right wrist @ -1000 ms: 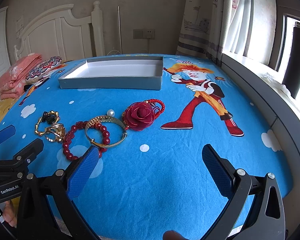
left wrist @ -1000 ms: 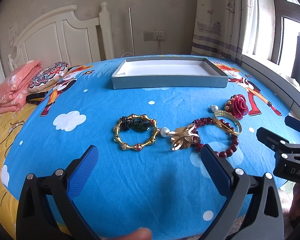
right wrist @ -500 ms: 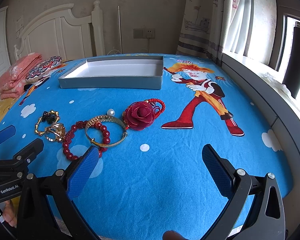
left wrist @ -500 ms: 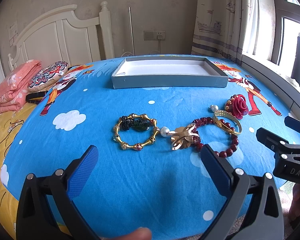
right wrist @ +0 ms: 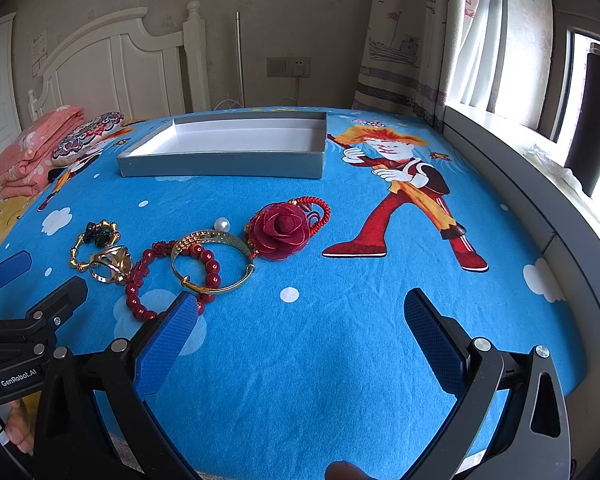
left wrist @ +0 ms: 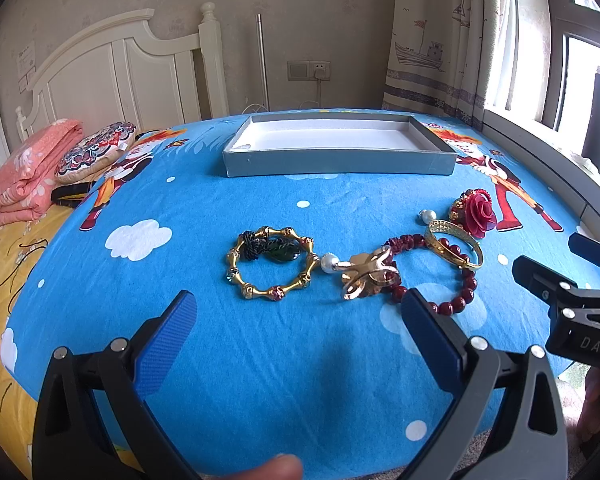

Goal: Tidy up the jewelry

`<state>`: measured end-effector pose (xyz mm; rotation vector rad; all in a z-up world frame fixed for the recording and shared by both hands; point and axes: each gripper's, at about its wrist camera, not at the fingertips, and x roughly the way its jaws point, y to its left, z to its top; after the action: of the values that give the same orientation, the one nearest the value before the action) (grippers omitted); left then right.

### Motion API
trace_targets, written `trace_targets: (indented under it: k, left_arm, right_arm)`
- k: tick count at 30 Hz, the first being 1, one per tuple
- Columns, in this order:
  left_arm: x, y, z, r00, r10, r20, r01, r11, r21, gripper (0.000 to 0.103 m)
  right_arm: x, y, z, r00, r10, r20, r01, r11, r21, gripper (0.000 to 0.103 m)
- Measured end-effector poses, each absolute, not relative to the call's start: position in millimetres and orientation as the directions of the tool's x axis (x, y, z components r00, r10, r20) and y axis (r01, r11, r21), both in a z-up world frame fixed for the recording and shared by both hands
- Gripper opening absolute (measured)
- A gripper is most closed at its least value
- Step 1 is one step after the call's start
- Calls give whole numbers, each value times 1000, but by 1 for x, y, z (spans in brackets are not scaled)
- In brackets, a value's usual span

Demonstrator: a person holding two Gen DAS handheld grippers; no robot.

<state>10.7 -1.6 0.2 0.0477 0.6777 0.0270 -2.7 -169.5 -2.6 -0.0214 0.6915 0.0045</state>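
Left wrist view: nothing has shifted in the last second. The left gripper (left wrist: 296, 316) hangs with fingers released; the jewelry (left wrist: 274, 262) lies at 12 o'clock on the bed (left wrist: 260, 360), the tray (left wrist: 340, 164) beyond.

Right wrist view: likewise unchanged. The right gripper (right wrist: 300, 320) is released, beads (right wrist: 140, 276) at 10 o'clock. Sorting has not begun.

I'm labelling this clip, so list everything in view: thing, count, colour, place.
tray: 1, grey with white inside, far on bedspread
bamboo-style bangle: 1, gold, dark pendant inside, leftmost
flower clip: 1, gold, on bead bracelet
bead bracelet: 1, dark red
plain bangle: 1, gold, overlapping beads
pearls: 2, white
rose hair tie: 1, red, rightmost
bedspread: 1, blue cartoon
blanket: 1, pink, far left
left hand-held gripper: open
right hand-held gripper: open
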Motion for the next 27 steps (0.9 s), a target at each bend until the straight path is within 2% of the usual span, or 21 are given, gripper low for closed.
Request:
trace_targets:
  k: [8,16,25,27]
  left_arm:
    - [10,1,0,779,36,-626,-13,999,41,99]
    - [8,14,4,789,-29,-613,21,1000,-20,99]
    - [22,41,7,777,-12,-630,-24,998,-49,98]
    - [29,48,7,767,-17,-642,-26,998,-57,87]
  right_arm:
    - [-3,-170,-3,771,-1,-637,-11,1000,-14,96]
    - [3,-182,1,781,14,-625,0,1000,23,96]
    - [17,-196,3,799,24,-601,-10,1000,25,97]
    - [21,-200,1,792,41,-610,-18,999,44,96]
